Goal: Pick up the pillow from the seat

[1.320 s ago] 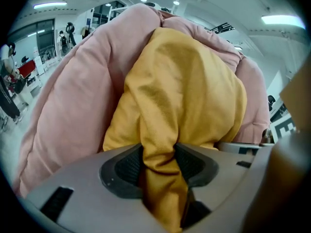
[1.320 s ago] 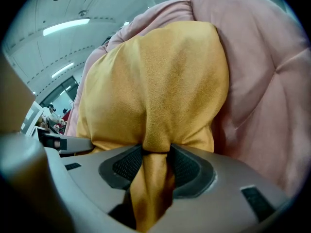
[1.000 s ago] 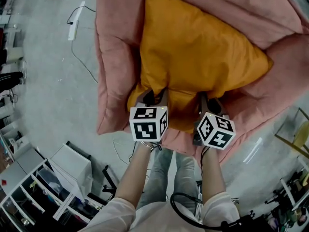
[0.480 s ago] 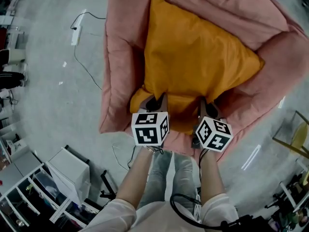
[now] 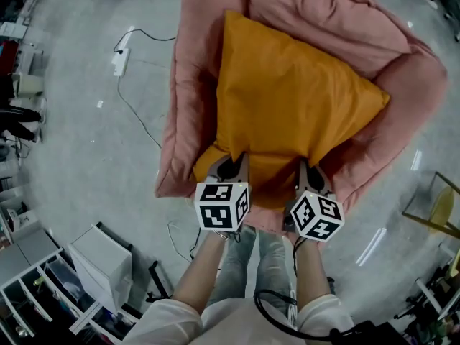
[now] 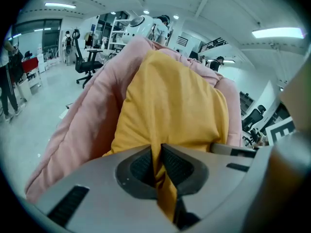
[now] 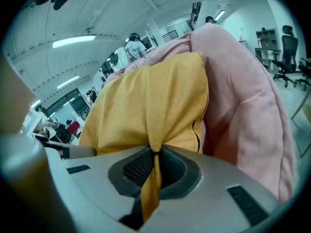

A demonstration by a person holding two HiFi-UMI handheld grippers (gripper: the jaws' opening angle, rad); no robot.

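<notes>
An orange pillow (image 5: 287,106) lies on a pink beanbag seat (image 5: 402,77), its near edge towards me. My left gripper (image 5: 231,165) is shut on a fold of that edge near the left corner. In the left gripper view the orange pillow (image 6: 175,106) fabric is pinched between the left gripper's (image 6: 156,159) pads. My right gripper (image 5: 309,172) is shut on the same edge further right. The right gripper view shows a strip of the pillow (image 7: 150,106) cloth clamped in the right gripper (image 7: 155,159). The pillow's near edge rises off the seat.
Grey floor surrounds the seat. A white power strip (image 5: 121,57) with a cable lies on the floor at the left. White shelving (image 5: 43,293) stands at the lower left, a yellow-framed chair (image 5: 438,207) at the right. Office chairs and people show far off in the gripper views.
Both grippers have closed on the pillow's near edge. The seat and pillow have shifted right and up in the head view.
</notes>
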